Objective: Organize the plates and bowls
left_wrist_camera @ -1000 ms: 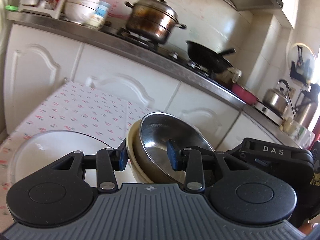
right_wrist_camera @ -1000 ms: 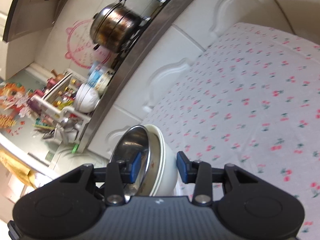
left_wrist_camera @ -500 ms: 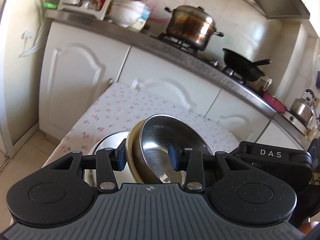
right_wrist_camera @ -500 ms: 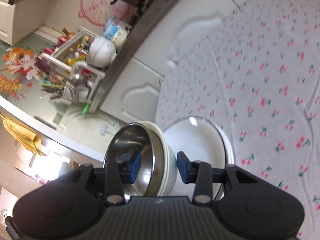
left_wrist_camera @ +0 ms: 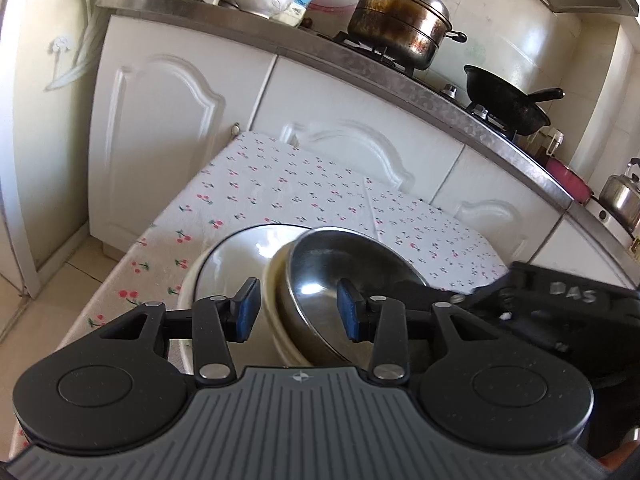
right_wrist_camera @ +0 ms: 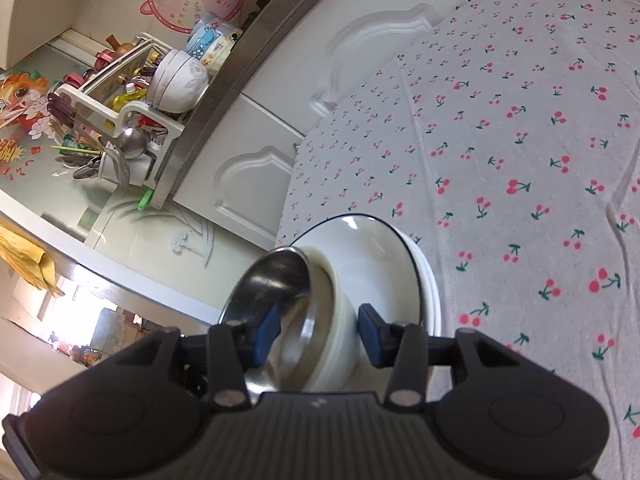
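A steel bowl nested in a cream bowl is tilted on edge between both grippers. My left gripper straddles the near rim of the pair, jaws wide, pads not clearly touching. My right gripper straddles the same nested bowls, steel bowl at left, cream bowl at right. The bowls hang over a stack of white plates with a dark rim line, also in the right wrist view, on the cherry-print tablecloth.
White cabinets stand behind the table under a steel counter with a steamer pot, a black wok and a dish rack with a white bowl. The table's left edge drops to the floor.
Both grippers carried the nested bowls toward the plate stack; the views tilted down, and the bowls now hang over the plates. The jaws have not changed.
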`<state>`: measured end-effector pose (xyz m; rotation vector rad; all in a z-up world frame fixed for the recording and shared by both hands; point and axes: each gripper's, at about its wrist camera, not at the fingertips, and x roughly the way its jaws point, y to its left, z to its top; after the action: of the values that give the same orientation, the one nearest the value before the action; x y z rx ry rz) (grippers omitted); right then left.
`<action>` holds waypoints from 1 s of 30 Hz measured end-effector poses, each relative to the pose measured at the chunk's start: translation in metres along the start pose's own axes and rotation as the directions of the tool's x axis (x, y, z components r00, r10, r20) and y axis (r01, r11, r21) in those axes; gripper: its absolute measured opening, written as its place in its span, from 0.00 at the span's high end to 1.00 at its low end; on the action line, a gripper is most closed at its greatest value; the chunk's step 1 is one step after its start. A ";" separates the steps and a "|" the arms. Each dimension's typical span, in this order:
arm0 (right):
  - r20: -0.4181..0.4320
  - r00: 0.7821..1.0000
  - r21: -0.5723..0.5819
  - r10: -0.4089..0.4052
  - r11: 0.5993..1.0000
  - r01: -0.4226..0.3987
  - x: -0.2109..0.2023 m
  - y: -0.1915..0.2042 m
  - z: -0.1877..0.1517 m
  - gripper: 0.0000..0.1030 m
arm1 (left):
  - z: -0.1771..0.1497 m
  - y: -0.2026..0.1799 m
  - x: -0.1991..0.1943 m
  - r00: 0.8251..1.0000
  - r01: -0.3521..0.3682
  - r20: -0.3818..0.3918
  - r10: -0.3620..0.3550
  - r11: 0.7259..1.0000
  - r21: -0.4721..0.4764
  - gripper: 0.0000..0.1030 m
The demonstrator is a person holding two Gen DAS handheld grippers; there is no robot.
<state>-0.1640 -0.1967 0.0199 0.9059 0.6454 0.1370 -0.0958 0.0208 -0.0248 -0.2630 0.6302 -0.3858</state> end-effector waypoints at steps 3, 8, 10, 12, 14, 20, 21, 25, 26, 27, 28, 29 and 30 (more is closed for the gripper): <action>0.027 0.999 -0.009 0.033 0.999 -0.033 -0.012 0.000 0.000 0.40 | 0.004 0.005 -0.010 1.000 -0.016 0.023 0.017 1.000 -0.013 0.36; 0.098 0.995 -0.071 0.025 0.997 -0.018 -0.040 0.008 -0.001 0.24 | 0.007 0.008 -0.033 0.997 -0.052 0.058 0.052 0.999 -0.003 0.21; 0.129 0.992 -0.104 0.006 0.995 0.007 -0.051 0.012 -0.004 0.19 | 0.004 0.004 -0.042 0.996 -0.070 0.062 0.069 0.997 0.016 0.15; 0.156 0.988 -0.132 -0.015 0.991 0.035 -0.059 0.015 -0.007 0.14 | 0.000 0.000 -0.050 0.995 -0.084 0.062 0.082 0.996 0.033 0.07; 0.172 0.985 -0.159 -0.036 0.985 0.064 -0.066 0.018 -0.010 0.10 | -0.004 -0.006 -0.057 0.994 -0.093 0.056 0.089 0.994 0.060 0.04; 0.200 0.975 -0.205 -0.094 0.969 0.135 -0.082 0.021 -0.024 0.06 | -0.020 -0.023 -0.076 0.989 -0.146 0.030 0.143 0.980 0.135 0.00; 0.198 0.975 -0.207 -0.102 0.968 0.143 -0.084 0.021 -0.027 0.06 | -0.022 -0.025 -0.078 0.987 -0.158 0.024 0.156 0.977 0.141 0.00; 0.211 0.967 -0.227 -0.145 0.955 0.193 -0.094 0.018 -0.038 0.05 | -0.032 -0.028 -0.087 0.982 -0.187 -0.001 0.189 0.969 0.160 0.00; 0.214 0.965 -0.238 -0.152 0.950 0.203 -0.097 0.018 -0.041 0.05 | -0.035 -0.029 -0.090 0.980 -0.194 -0.003 0.197 0.967 0.165 0.00; 0.217 0.963 -0.247 -0.158 0.946 0.210 -0.099 0.018 -0.043 0.05 | -0.036 -0.028 -0.093 0.978 -0.203 -0.005 0.206 0.965 0.167 0.00; 0.219 0.962 -0.254 -0.163 0.942 0.217 -0.101 0.019 -0.046 0.04 | -0.039 -0.029 -0.095 0.977 -0.210 -0.007 0.215 0.963 0.171 0.00; 0.223 0.961 -0.261 -0.167 0.939 0.224 -0.103 0.019 -0.049 0.04 | -0.042 -0.031 -0.099 0.975 -0.217 -0.009 0.222 0.960 0.177 0.00; 0.227 0.958 -0.268 -0.172 0.935 0.232 -0.105 0.020 -0.052 0.04 | -0.045 -0.031 -0.102 0.974 -0.221 -0.011 0.227 0.958 0.184 0.00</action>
<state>-0.2749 -0.1874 0.0607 0.5536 0.5103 -0.0449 -0.2069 0.0305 0.0043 -0.0101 0.6439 -0.2268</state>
